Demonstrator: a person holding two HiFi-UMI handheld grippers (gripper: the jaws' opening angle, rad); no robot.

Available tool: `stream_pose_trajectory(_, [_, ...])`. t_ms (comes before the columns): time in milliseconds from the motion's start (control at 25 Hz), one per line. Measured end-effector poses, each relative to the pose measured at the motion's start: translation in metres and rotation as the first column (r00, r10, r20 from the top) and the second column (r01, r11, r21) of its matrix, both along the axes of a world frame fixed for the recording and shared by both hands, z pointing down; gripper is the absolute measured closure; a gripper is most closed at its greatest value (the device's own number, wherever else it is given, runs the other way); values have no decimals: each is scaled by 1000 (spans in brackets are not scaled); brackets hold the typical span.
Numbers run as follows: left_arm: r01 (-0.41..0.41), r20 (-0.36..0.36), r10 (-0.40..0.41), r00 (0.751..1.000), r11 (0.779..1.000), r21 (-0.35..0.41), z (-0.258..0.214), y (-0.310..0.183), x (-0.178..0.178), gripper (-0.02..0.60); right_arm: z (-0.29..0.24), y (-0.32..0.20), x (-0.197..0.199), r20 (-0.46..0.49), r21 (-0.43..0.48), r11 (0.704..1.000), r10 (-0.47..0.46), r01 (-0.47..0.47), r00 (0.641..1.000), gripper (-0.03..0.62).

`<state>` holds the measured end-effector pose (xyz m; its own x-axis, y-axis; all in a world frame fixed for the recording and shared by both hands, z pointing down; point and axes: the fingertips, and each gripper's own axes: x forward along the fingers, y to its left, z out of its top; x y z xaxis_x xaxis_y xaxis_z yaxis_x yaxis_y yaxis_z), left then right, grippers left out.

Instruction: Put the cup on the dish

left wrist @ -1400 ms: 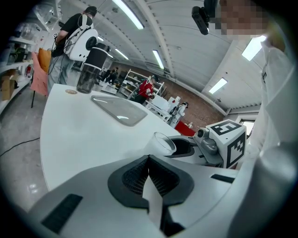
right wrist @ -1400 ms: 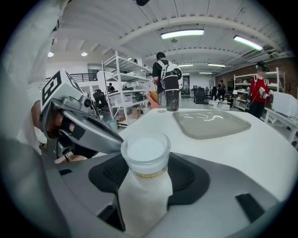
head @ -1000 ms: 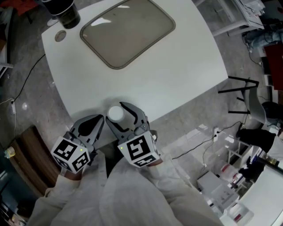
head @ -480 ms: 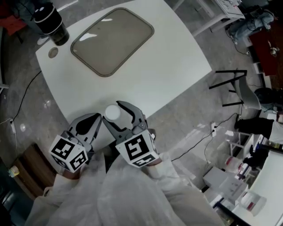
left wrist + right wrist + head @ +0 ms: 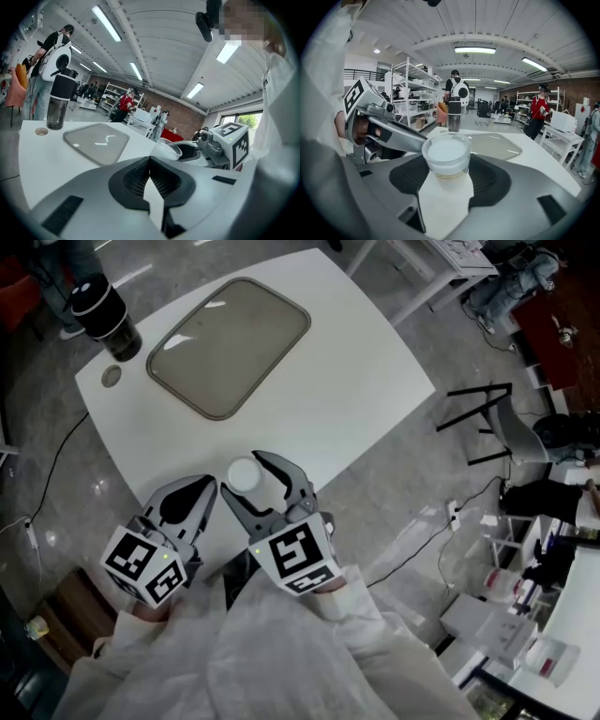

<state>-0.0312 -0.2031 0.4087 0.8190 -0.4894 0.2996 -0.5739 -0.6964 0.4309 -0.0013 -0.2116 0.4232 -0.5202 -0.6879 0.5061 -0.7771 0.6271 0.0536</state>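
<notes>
My right gripper (image 5: 249, 474) clamps the cup (image 5: 446, 157) over the table's (image 5: 356, 381) near edge. Dish (image 5: 230, 346) at cup's 12 o'clock, well apart. Left gripper (image 5: 202, 488) clenched empty, at cup's 9.

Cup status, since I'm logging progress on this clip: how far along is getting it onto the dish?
Done: the cup is grasped, the right gripper shut on it. In hand: it is held by the near edge of the table, apart from the dish. Left: carry it across to the dish, which lies bare at the far side, and set it down. The left gripper is shut and empty.
</notes>
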Motion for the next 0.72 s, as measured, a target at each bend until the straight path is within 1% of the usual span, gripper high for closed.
stream_pose_trajectory(120, [8,4,-8,1000,1000,3,-1,-8,8,574,-3,-8,9,13,5,1000,-2,2,1000,333])
stream_pose_trajectory(240, [26,11,-26,1000,1000,15,-2,-24,14,574,-3,-22,18,-1,9,1000,-17,17,1000,333])
stream_pose_trajectory(720, [149,8,-149,989,989,18,-3,-95,24,574,-4,-92,34,-9,11,994,-110,110,994,333])
